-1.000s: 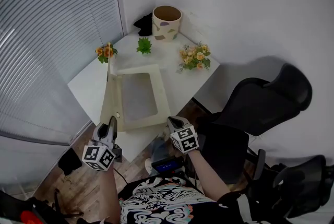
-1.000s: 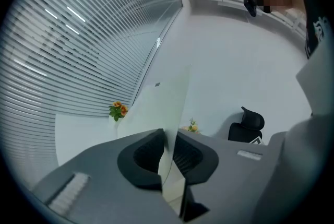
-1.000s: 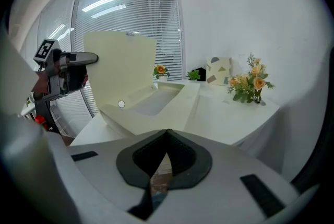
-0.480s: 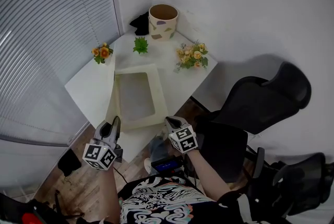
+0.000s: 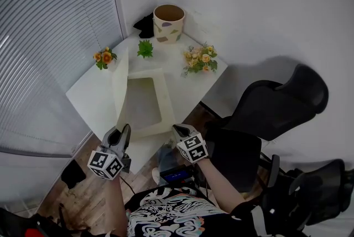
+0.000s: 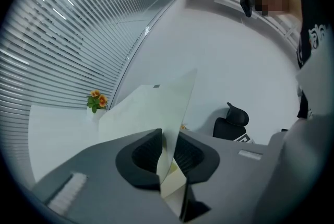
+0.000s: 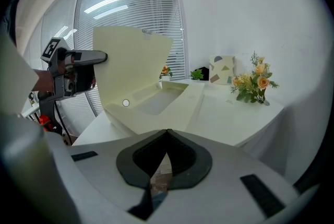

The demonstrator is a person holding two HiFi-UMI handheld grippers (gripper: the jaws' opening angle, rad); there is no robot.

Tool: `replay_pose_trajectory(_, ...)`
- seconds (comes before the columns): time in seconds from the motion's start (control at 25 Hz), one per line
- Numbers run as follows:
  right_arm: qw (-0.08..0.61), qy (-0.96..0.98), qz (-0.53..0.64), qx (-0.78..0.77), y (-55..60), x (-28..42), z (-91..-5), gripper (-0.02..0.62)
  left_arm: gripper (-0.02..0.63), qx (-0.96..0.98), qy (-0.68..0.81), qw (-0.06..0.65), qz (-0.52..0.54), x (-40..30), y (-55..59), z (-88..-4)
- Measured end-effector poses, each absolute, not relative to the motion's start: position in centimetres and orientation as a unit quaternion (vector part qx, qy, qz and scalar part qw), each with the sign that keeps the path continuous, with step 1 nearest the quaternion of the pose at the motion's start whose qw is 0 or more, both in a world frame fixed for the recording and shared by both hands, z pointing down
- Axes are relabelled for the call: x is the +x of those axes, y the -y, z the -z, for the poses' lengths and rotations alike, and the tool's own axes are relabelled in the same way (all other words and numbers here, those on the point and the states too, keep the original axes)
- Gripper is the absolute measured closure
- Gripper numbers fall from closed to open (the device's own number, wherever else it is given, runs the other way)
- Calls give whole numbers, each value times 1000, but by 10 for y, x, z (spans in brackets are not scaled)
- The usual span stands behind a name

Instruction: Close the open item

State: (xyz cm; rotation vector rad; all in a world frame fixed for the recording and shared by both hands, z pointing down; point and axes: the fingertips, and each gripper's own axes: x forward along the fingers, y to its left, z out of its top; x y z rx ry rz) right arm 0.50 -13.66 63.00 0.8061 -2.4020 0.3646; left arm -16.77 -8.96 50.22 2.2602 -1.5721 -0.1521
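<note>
Along the left of the room runs a bank of grey blinds, meeting a plain white wall at the corner. Into that corner fits a white bench, and a black chair stands off its right side. On the bench's near half lies a shallow cream box with a bare inside. Its lid is open, raised steeply on the box's left side and joined to it along that long edge. At the bench's far corner stands a cream pot with coloured patches, and just behind it a dark thing that I cannot make out. 3 small plants sit on the far half of the bench, all apart from the box: yellow flowers to the right, a green tuft in front of the pot, and an orange posy at the left edge. The left tongs reach to the lid's near edge. Their blades are slightly apart and have just been opening, with the lid's thin sheet standing between them, loose rather than pinched. The right tongs hover by the bench's near edge, just beside the box's near right corner, blades together at the tips with nothing between them
</note>
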Motion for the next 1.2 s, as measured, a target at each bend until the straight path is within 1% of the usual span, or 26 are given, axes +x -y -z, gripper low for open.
replay_pose_trajectory(1.2, 286, 902, -142, 292, 136, 4, -630, 592, 537, 851, 475, 222, -25, -107, 115, -532)
